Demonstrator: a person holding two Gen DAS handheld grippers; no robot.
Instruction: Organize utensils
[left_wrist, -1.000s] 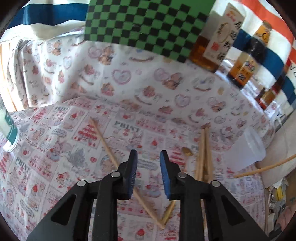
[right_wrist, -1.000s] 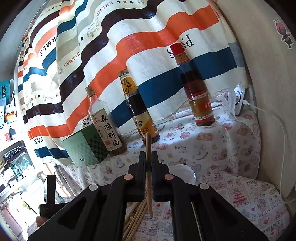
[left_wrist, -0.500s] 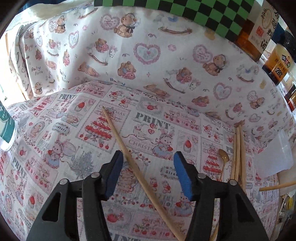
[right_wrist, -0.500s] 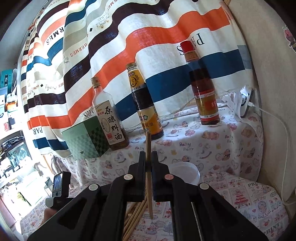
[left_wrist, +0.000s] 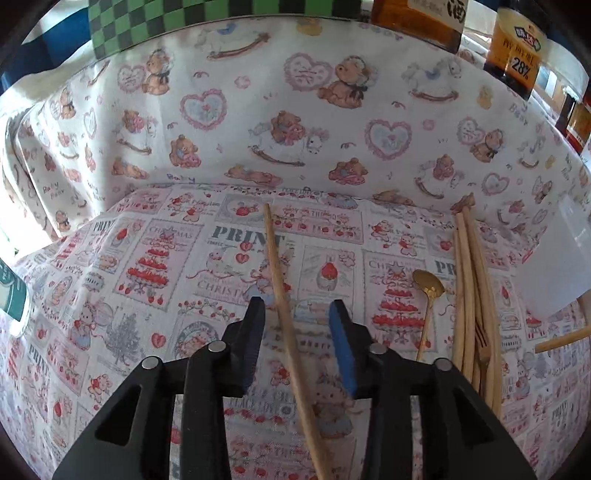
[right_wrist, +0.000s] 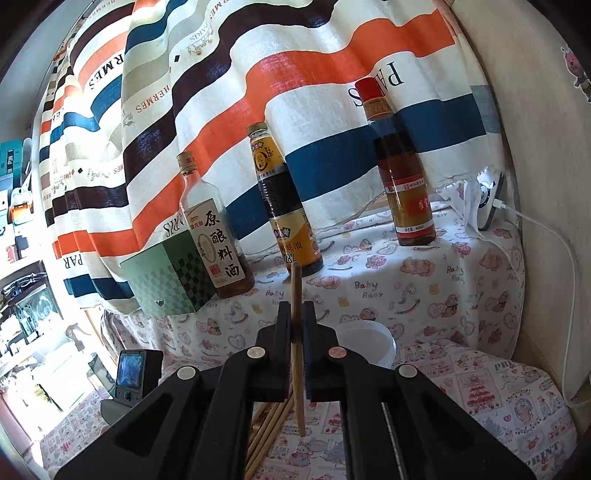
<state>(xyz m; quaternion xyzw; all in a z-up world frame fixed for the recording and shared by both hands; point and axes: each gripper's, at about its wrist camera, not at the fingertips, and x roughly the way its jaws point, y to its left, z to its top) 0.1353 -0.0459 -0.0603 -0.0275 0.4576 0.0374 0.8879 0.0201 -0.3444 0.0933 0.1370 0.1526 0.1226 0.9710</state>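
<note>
A single wooden chopstick lies on the printed tablecloth. My left gripper is open low over it, one jaw on either side, not touching it. To the right lie a bundle of chopsticks and a small gold spoon. My right gripper is shut on another wooden chopstick and holds it upright in the air. Below it the bundle of chopsticks shows on the cloth. A white plastic cup stands just beyond the right gripper.
Three sauce bottles and a green checked box stand on the raised ledge behind. The white cup also sits at the right of the left wrist view. A wall with a charger cable is on the right.
My left gripper has opened wider and dropped towards the single chopstick, which now lies between its jaws. The right gripper has risen slightly, still holding its chopstick.
</note>
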